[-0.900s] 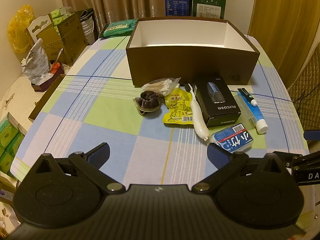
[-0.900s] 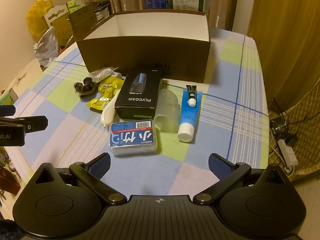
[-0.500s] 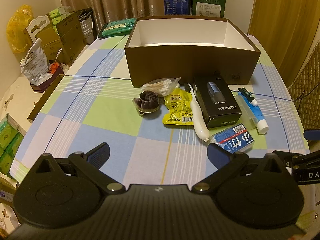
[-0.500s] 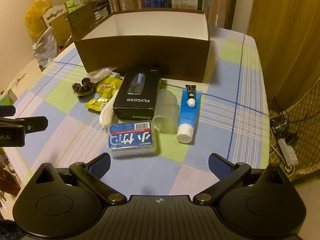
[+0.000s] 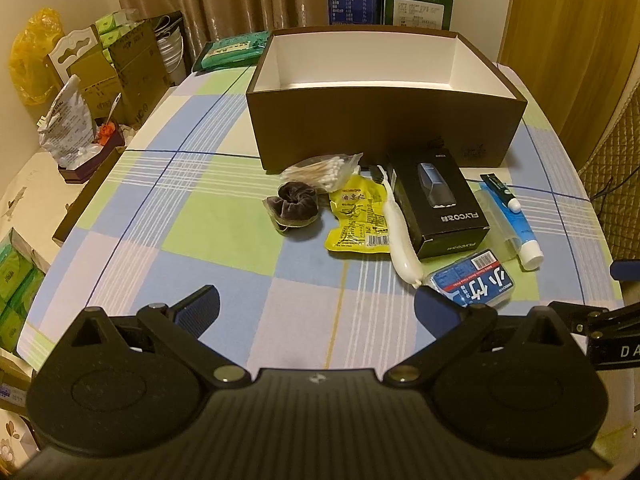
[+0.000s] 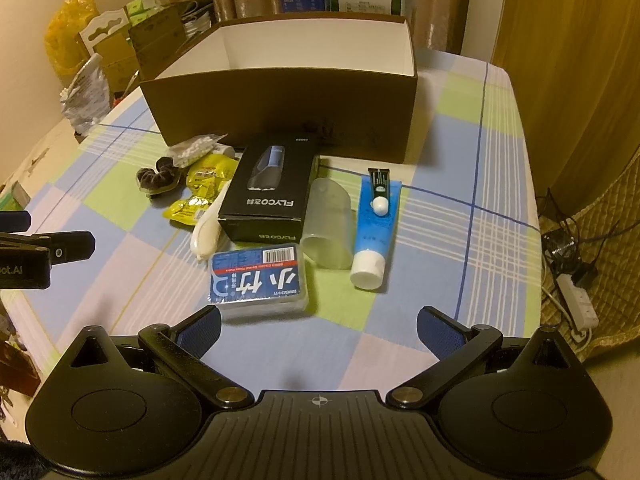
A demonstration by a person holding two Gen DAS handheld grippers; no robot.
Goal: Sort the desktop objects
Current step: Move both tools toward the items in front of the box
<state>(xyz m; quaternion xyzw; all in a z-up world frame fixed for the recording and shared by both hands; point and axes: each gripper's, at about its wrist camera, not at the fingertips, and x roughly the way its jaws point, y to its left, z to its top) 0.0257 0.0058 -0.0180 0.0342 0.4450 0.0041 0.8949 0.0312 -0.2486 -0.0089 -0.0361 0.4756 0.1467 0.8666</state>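
Both claws, left claw (image 5: 316, 304) and right claw (image 6: 319, 322), are spread wide, holding nothing, low over the near desk (image 6: 472, 216). Clutter sits bunched just near the brown box (image 5: 384, 128): black carton (image 6: 272, 196), blue floss case (image 6: 260, 276), blue tube (image 6: 374, 220). Bare checked cloth spreads left and right.

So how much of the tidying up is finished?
None looks done yet: the brown box shows only bare white walls inside. Nothing is in hand, since the left gripper and right gripper are both open and empty. Everything is left: cotton swabs, scrunchie, yellow packet, toothbrush, black box, floss case, clear cup and blue tube lie on the table.
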